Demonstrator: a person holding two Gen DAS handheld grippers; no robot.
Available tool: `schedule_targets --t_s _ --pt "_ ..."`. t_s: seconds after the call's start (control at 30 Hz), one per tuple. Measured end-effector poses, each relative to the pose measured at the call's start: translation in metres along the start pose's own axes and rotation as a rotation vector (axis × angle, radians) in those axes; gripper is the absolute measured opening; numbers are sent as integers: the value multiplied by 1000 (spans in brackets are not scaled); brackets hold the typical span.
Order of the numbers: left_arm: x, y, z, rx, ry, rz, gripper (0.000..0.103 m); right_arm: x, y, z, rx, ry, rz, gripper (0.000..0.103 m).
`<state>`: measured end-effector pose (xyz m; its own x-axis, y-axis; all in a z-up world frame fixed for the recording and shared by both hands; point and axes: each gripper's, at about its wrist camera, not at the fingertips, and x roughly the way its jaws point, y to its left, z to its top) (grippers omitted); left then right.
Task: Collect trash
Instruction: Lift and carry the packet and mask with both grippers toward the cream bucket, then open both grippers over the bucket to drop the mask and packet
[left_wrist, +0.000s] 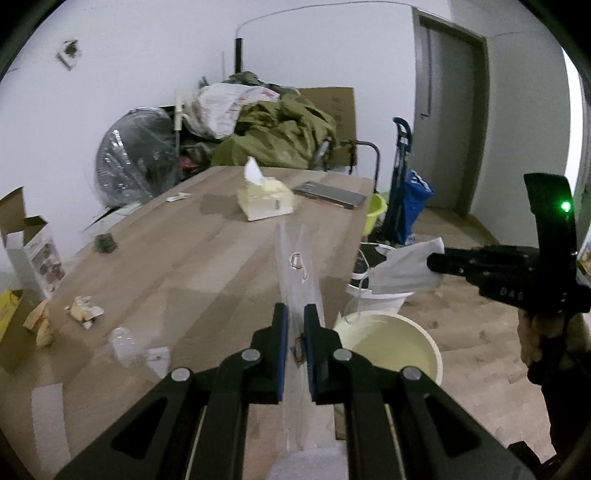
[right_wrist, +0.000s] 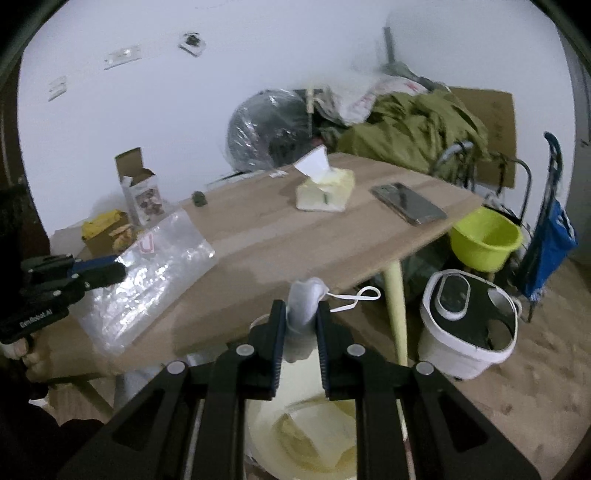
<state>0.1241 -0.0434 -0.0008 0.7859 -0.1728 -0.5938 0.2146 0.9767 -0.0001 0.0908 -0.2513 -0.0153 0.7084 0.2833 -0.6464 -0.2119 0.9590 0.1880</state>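
Observation:
My left gripper (left_wrist: 295, 314) is shut on a clear plastic bag (left_wrist: 297, 266), held edge-on above the wooden table (left_wrist: 192, 258); the bag shows flat in the right wrist view (right_wrist: 155, 273). My right gripper (right_wrist: 302, 308) is shut on a white face mask (right_wrist: 304, 295) with its ear loop (right_wrist: 356, 297) hanging, above the cream bin (right_wrist: 306, 439). In the left wrist view the right gripper (left_wrist: 434, 264) holds the mask (left_wrist: 404, 269) beyond the table's right edge, above the bin (left_wrist: 395, 343). Crumpled wrappers (left_wrist: 85, 310) and clear plastic scraps (left_wrist: 123, 341) lie on the table's left side.
A tissue box (left_wrist: 264, 197), a phone (left_wrist: 330, 194) and a small dark object (left_wrist: 105, 243) lie on the table. A white appliance (right_wrist: 467, 321), lime basin (right_wrist: 484, 240) and blue trolley (right_wrist: 550, 236) stand on the floor to the right. Clutter is piled behind the table.

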Motion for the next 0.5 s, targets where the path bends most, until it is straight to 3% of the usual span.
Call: schedule_targets --t_s 0.5 --pt "41 -50 8 109 54 -133 8 -1 -30 -36 76 103 -62 18"
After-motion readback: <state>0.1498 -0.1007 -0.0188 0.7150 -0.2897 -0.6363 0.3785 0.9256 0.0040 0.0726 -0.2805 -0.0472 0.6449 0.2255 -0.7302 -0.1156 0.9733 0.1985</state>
